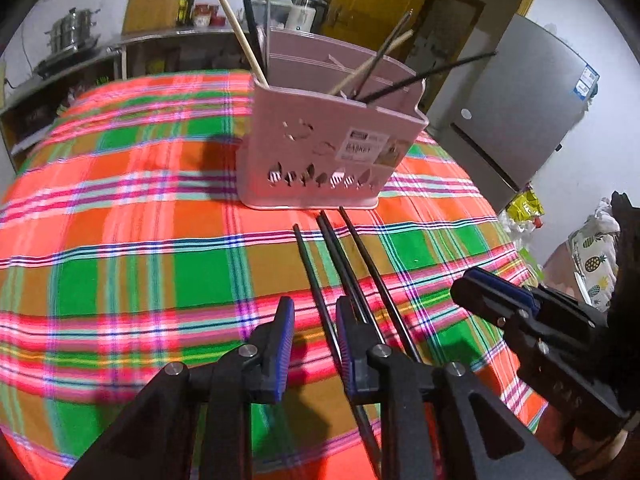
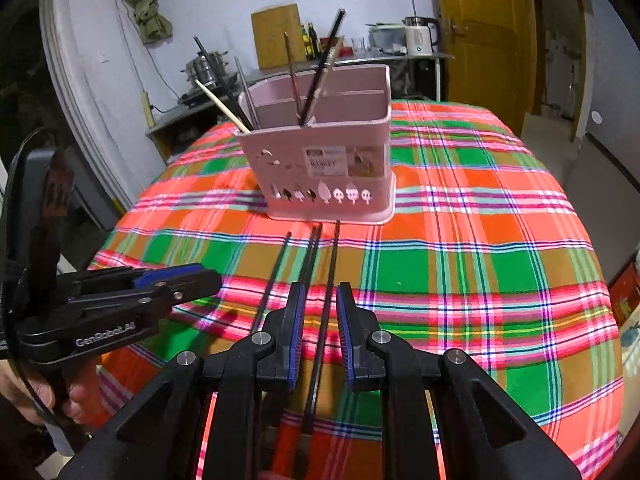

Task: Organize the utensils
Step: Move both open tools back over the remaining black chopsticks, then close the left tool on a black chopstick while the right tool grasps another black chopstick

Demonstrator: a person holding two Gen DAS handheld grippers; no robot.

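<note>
Both grippers' jaws stand parted, gripping nothing: left gripper (image 1: pixel 310 344) straddles one black chopstick (image 1: pixel 316 280), right gripper (image 2: pixel 318 332) straddles another (image 2: pixel 329 280), each lined up to pinch for the pink basket (image 2: pixel 320 160).

My jaws: black frames, blue ribbed pads (image 2: pixel 294 340). Tablecloth (image 1: pixel 120 220): plaid of orange-red, green and tan blocks crossed by pink, white, purple and blue stripes. Utensil holder (image 2: pixel 320 160): pale pink, with a white label. Loose chopsticks (image 2: pixel 332 264) on the cloth: black. Chopsticks in the holder: black, plus pale wood (image 1: pixel 240 36).
</note>
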